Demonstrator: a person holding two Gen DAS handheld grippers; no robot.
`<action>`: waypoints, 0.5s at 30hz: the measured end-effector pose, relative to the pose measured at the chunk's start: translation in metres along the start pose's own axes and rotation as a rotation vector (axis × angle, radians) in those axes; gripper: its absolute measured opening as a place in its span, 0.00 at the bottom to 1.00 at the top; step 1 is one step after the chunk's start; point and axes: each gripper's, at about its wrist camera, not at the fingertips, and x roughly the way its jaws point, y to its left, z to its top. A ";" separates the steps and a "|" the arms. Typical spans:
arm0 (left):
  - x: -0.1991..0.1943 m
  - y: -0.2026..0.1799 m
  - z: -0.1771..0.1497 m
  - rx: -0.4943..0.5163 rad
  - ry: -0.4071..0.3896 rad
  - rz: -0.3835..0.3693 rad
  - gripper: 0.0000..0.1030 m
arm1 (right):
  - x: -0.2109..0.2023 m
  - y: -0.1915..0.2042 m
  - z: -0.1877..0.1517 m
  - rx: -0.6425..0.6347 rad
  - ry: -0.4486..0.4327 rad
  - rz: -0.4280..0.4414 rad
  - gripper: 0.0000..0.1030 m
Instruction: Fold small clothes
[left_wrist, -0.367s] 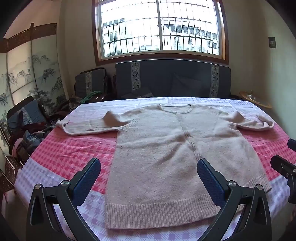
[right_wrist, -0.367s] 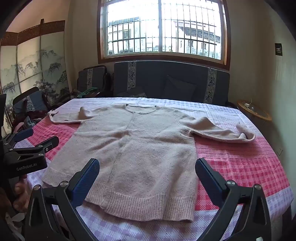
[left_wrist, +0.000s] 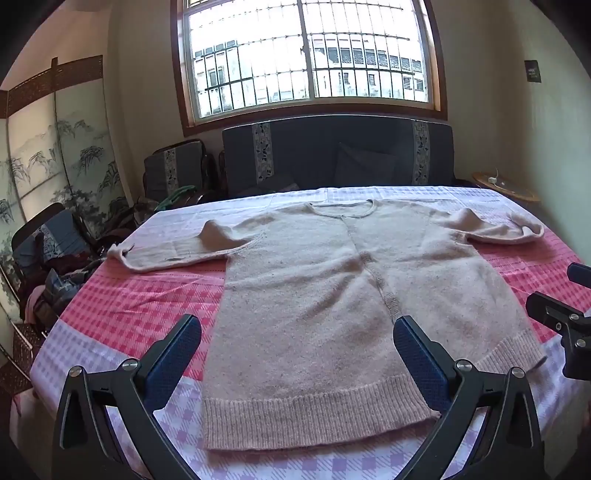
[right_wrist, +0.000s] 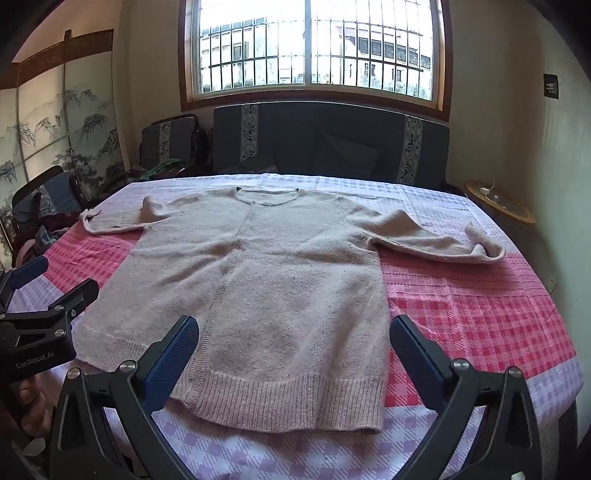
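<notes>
1 beige sweater (left_wrist: 332, 295) lies flat on the checked table (left_wrist: 140, 306), 2 sleeves spread, 1 dark sofa (left_wrist: 332, 155) behind. My left fingers (left_wrist: 186, 345) and right fingers (right_wrist: 183, 341) gape wide, empty.

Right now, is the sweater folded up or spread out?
Spread out. The sweater lies flat on the tablecloth, both sleeves stretched sideways, hem and neckline showing, nothing folded over.

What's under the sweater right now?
The sweater lies flat on the checked tablecloth, pink and lilac cloth showing around it. Whatever sits beneath its body is covered. Both grippers, left and right, hover open near its hem.
</notes>
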 end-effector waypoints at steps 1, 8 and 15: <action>0.000 0.000 -0.001 0.000 0.000 0.002 1.00 | 0.000 0.000 -0.001 0.001 0.002 -0.001 1.00; 0.006 0.004 -0.003 -0.012 0.022 -0.002 1.00 | 0.006 -0.005 -0.004 0.013 0.026 -0.004 1.00; 0.013 0.008 -0.010 -0.015 0.041 -0.008 1.00 | 0.016 -0.008 -0.009 0.036 0.060 0.045 1.00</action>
